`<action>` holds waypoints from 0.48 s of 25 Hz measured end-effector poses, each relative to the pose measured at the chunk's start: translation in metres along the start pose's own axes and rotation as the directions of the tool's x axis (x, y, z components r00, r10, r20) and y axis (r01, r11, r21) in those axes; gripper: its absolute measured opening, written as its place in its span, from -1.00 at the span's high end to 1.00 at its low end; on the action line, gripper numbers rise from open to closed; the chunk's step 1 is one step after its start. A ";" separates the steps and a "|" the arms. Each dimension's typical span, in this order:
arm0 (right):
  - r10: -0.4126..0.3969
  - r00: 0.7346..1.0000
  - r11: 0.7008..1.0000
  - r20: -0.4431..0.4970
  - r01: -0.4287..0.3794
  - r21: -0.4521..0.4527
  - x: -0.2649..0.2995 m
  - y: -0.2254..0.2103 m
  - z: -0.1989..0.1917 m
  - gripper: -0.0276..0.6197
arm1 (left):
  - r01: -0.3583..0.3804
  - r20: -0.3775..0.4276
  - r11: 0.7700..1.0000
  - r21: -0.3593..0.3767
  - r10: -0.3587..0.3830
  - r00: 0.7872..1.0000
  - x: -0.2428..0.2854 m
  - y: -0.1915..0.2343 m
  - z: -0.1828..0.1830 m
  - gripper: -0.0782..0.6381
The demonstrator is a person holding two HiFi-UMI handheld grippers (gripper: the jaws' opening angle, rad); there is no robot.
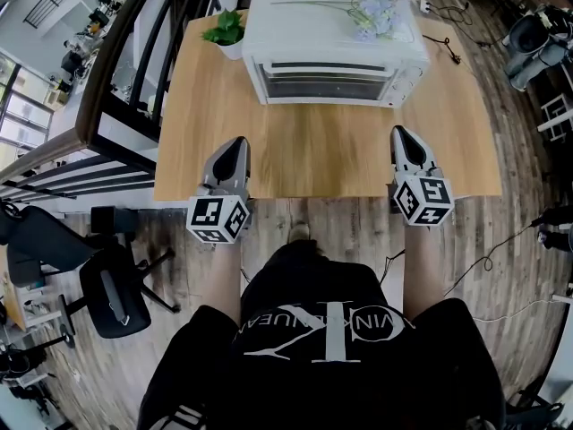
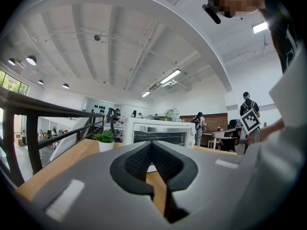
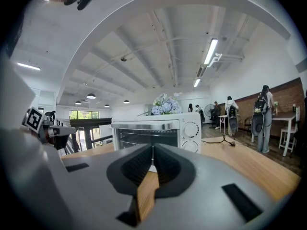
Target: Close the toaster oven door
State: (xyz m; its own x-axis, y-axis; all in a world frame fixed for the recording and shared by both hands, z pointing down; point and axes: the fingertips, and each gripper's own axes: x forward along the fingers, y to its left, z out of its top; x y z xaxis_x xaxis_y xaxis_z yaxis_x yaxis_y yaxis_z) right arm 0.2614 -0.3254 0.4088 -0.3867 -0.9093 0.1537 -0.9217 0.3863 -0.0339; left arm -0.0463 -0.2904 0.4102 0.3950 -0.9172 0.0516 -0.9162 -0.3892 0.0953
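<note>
**Oven straight ahead of both grippers, door apparently already up**

The white toaster oven [image 1: 333, 47] stood at the far side of the wooden table [image 1: 313, 164], its front turned toward the person. Its glass door [image 1: 324, 83] ran side to side across that front. In the right gripper view the metal handle bar [image 3: 144, 126] lay along the door's top edge, with the two knobs [image 3: 192, 130] just to the right of the door. From all three views the door seemed to stand upright, flush with the front, so I judged it closed or very nearly so, with no panel hanging forward over the table.

The left gripper [image 1: 237, 143] and the right gripper [image 1: 399, 134] hovered over the table's near edge, well short of the oven and both pointing at it. The left one lined up with the oven's left corner. The right one lined up with the knob panel, just past the door's right end. Neither was clearly nearer, as bare tabletop of about the same depth lay between each and the oven front.

Both tools were clenched, tips pressed together with nothing between them.

If the door still needed pressing home, the push would go straight forward from either gripper, square to the handle bar

A potted plant [image 1: 226, 32] sat at the oven's left, and pale flowers [image 1: 376, 12] lay on its top
</note>
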 end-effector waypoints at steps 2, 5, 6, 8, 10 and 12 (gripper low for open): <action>0.001 1.000 1.000 -0.001 -0.001 -0.001 0.000 0.001 0.000 0.85 | 0.000 0.000 1.000 -0.001 0.000 1.000 0.000 0.001 0.000 0.75; 0.001 1.000 1.000 0.001 -0.001 -0.003 0.001 0.002 -0.001 0.85 | 0.000 0.000 1.000 -0.002 0.000 1.000 0.000 0.002 0.000 0.75; 0.000 1.000 1.000 0.002 0.000 -0.004 0.001 0.002 0.000 0.85 | 0.000 0.000 1.000 -0.002 0.000 1.000 0.000 0.002 0.000 0.75; -0.002 1.000 1.000 0.004 0.002 -0.004 0.001 0.001 0.000 0.85 | 0.001 0.001 1.000 -0.001 -0.001 1.000 0.001 0.002 0.000 0.75; -0.005 1.000 1.000 0.006 0.005 -0.004 0.001 0.000 0.001 0.85 | 0.004 0.001 1.000 0.000 -0.004 1.000 0.002 0.002 0.000 0.75; -0.007 1.000 1.000 0.007 0.007 -0.003 0.001 -0.001 0.001 0.85 | 0.005 0.001 1.000 0.001 -0.005 1.000 0.003 0.002 0.000 0.75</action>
State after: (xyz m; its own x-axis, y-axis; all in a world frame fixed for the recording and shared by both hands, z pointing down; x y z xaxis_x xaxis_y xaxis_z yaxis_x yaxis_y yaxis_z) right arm 0.2615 -0.3265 0.4083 -0.3806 -0.9130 0.1472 -0.9243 0.3805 -0.0296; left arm -0.0469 -0.2936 0.4107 0.3994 -0.9154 0.0502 -0.9143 -0.3937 0.0951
